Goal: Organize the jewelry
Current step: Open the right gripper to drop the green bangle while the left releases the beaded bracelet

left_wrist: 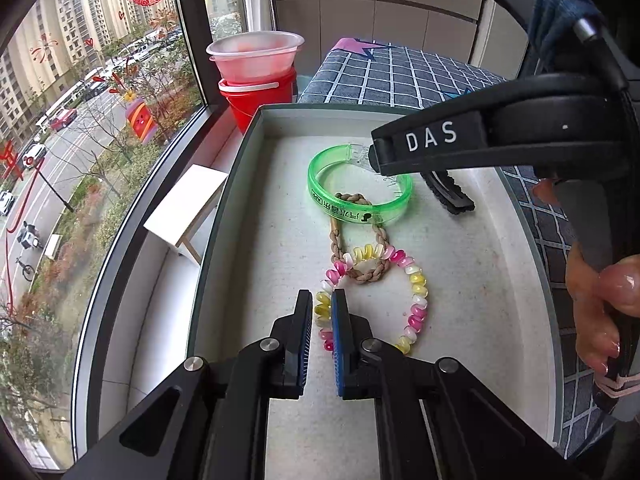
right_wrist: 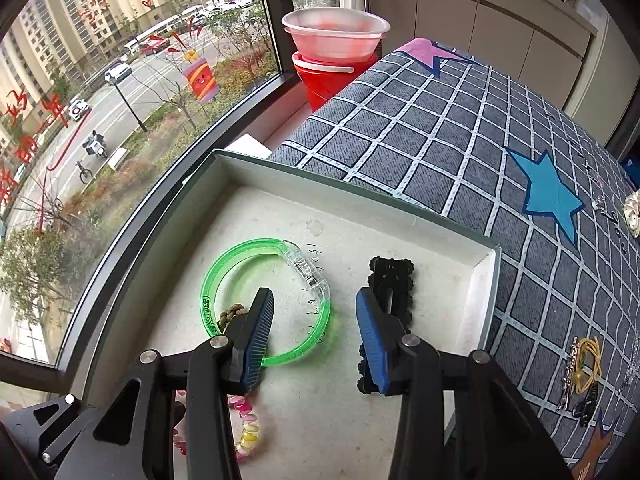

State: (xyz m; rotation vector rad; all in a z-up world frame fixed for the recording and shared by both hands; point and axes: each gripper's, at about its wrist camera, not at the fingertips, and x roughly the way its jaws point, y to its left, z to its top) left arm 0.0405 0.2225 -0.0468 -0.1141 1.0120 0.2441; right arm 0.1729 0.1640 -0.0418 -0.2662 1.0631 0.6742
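A shallow box [right_wrist: 486, 276] sits on the cloth-covered worktop [right_wrist: 460, 140] beside the window [right_wrist: 100, 120]. In it, a bangle [right_wrist: 208, 292] lies left of a hair clip [right_wrist: 394, 276]. A braided hair tie [left_wrist: 378, 236] passes under the bangle, and nearer the camera a coiled hair tie [left_wrist: 418, 300] overlaps it. Behind the box, a bowl [right_wrist: 336, 36] rests on a bucket [right_wrist: 324, 80].

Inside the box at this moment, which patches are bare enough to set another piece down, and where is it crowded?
Free: the box floor along its window-side wall, left of the green bangle, and the far strip beyond it. Crowded: the middle, where bangle, braided tie and bead bracelet overlap; a black clip lies right.
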